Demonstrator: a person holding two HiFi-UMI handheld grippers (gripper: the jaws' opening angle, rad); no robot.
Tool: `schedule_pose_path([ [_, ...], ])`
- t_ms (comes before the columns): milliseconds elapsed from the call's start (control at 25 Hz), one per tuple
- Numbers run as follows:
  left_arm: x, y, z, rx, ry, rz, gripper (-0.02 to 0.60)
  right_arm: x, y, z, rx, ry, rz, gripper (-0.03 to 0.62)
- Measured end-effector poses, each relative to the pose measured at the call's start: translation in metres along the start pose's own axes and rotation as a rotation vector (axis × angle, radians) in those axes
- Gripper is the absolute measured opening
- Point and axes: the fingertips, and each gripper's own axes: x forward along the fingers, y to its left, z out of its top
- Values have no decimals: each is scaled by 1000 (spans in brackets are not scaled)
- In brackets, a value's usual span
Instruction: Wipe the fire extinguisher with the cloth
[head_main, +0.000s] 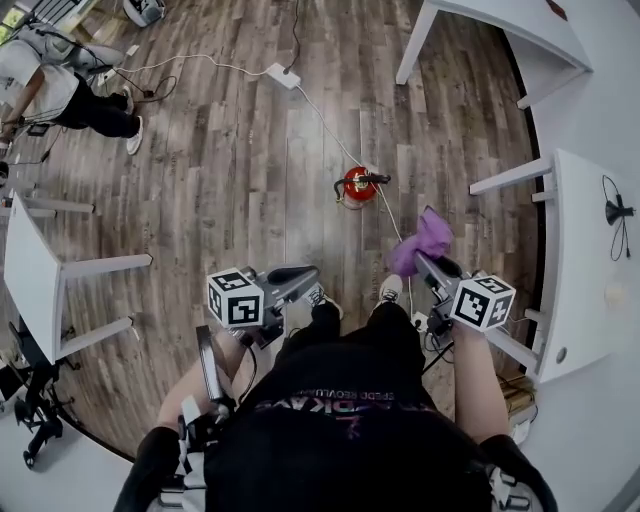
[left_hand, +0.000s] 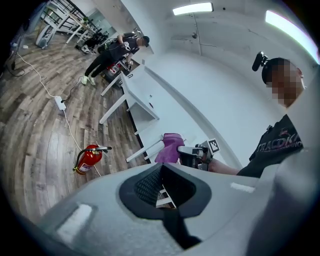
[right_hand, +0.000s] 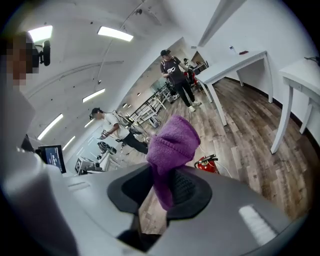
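Our right tool (head_main: 427, 262) is clamped on a purple cloth (head_main: 422, 242); our left tool (head_main: 300, 283) is apart, empty — a red extinguisher (head_main: 357, 185) sits on the floor (head_main: 240, 150) ahead.

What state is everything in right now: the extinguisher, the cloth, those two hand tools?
fire extinguisher: standing on the floor, untouched.
cloth: bunched, clamped in the right gripper.
right gripper: shut on the cloth.
left gripper: jaws apart, nothing between them.
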Motion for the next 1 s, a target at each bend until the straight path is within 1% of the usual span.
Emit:
schedule_pose_path([
  [80, 5, 8, 2, -25, -15, 26, -2, 9, -18, 7, -58, 55, -29, 87],
  [200, 16, 15, -1, -69, -49, 85, -2, 26, -49, 15, -174, 167, -54, 87],
  [440, 51, 28, -20, -150, -130, 218, -2, 77, -115, 29, -391, 389, -5, 87],
  [560, 65, 40, -37, -208, -189, 266, -2, 108, -150, 30, -537, 489, 2, 87],
  [760, 76, 69, -56, -296, -259, 323, -2, 168, -206, 28, -828, 655, -61, 87],
  [880, 74, 86, -69, -323, -292, 337, -2, 198, -226, 16, -937, 758, -76, 87],
  [1000, 69, 111, -81, -323, -295, 349, -2, 229, -237, 0, -1051, 857, -70, 87],
])
